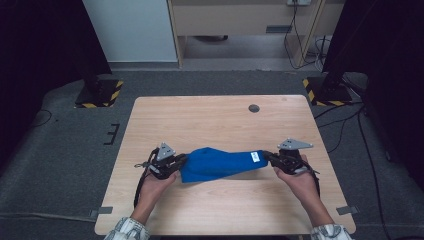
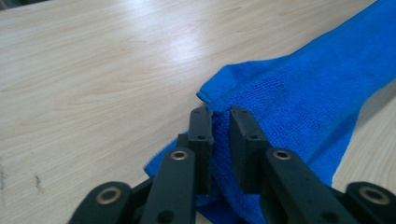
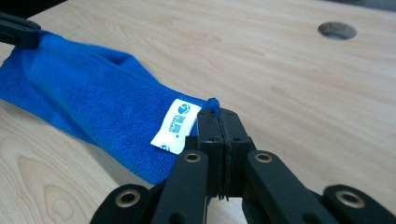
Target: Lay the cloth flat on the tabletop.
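The soft, light blue towel [image 1: 220, 163] sags over the worktop [image 1: 215, 117], its ends clamped by the left gripper [image 2: 219, 114] and right gripper [image 3: 218, 116].

One cloth, two grippers, one table

On one wooden table [image 1: 220, 210] lies one blue cloth [image 1: 218, 163], which carries one white label [image 1: 256, 156]. Two grippers hold it, one at each end: the left gripper [image 1: 181, 162] and the right gripper [image 1: 266, 156], each with two black jaws and one grey three-cornered plate on top. Two hands grip them, the left hand [image 1: 156, 184] and the right hand [image 1: 296, 179]. The tabletop has one round hole [image 1: 254, 108]. Two yellow-and-black striped bases [image 1: 99, 93] stand on the floor beyond the table.
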A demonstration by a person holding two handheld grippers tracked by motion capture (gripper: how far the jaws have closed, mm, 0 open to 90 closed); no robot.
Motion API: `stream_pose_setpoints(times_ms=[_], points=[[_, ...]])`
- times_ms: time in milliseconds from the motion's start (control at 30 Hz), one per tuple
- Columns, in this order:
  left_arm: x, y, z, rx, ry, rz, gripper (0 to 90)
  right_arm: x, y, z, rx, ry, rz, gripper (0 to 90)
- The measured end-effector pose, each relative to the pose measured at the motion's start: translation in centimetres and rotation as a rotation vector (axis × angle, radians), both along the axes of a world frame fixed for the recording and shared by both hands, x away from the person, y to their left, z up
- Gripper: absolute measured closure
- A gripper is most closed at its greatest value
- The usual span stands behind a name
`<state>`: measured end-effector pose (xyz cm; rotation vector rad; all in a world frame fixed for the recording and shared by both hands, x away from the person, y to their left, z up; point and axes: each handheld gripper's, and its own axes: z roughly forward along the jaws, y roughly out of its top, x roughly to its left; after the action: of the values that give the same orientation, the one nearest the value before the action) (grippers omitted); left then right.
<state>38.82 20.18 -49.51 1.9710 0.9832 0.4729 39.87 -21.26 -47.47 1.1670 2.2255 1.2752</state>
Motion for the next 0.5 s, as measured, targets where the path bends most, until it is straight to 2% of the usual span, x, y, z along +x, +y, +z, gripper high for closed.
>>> stream_pose_setpoints(times_ms=[167,300,333,400,500], points=[[-0.7,0.0,0.1,-0.006,-0.02,-0.005,69.4,-0.6,0.2,-1.2,-0.011,0.018,0.01,89.0],[-1.0,0.0,0.1,-0.015,-0.038,0.008,54.9,-1.0,0.0,-1.4,-0.03,0.025,0.016,88.9],[-1.1,0.0,0.2,-0.023,-0.04,0.016,54.9,-1.1,-0.2,-1.5,-0.033,0.022,0.015,88.9],[-1.2,0.1,0.3,-0.029,-0.048,0.021,47.0,-1.3,-0.5,-1.6,-0.027,0.027,0.01,88.8],[-1.5,-0.1,0.3,-0.036,-0.045,0.01,42.0,-1.5,-0.8,-1.8,-0.023,0.032,0.007,88.8]])
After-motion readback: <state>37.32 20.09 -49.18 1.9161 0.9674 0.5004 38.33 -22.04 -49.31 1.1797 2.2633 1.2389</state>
